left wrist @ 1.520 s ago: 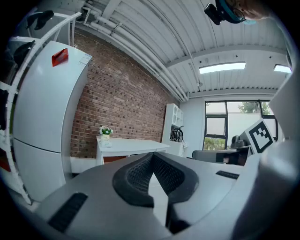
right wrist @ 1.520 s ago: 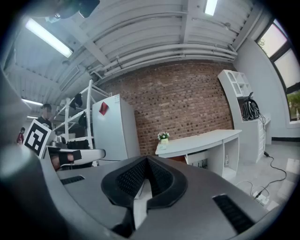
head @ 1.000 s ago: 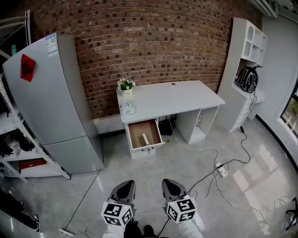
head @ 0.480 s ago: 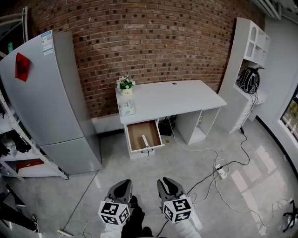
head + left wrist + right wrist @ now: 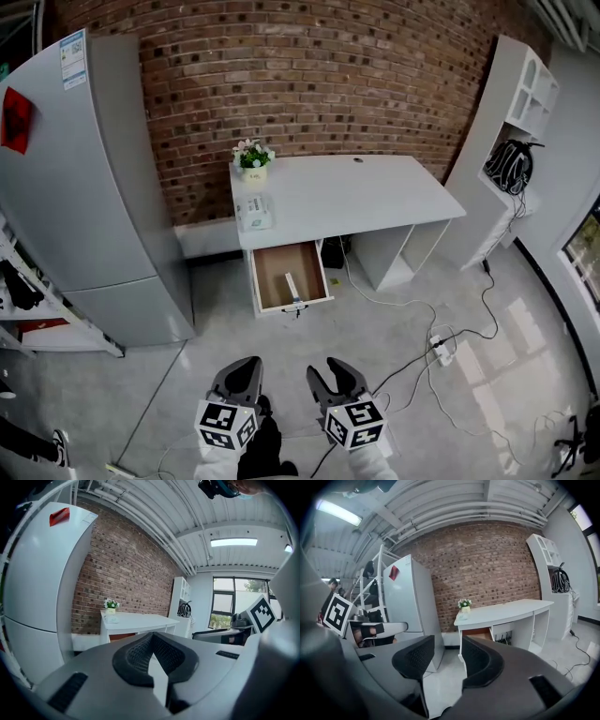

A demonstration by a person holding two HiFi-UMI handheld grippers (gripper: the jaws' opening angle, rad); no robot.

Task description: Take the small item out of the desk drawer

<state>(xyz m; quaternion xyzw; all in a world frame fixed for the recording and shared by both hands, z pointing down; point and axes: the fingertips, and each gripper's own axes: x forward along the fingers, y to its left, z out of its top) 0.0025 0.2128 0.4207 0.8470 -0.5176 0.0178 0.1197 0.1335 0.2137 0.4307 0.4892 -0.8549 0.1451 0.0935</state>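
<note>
A: The tongs?
B: Left gripper (image 5: 151,638) clenched on nothing; right gripper (image 5: 447,652) opening, nothing between its jaws.
A: Beyond them?
B: Glossy grey floor (image 5: 394,375), then the far white desk (image 5: 356,197) against a brick wall (image 5: 309,75) — its drawer (image 5: 266,281) open, the small item (image 5: 292,284) lying inside.
A: Writing?
B: A label (image 5: 73,58) on the fridge (image 5: 84,187), left — too small to read.

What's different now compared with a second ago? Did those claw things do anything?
The right gripper is opening its fingers, with nothing between them; they were together before. The person has edged slightly toward the desk. Unchanged: left gripper shut, drawer open, small item lying inside it.
</note>
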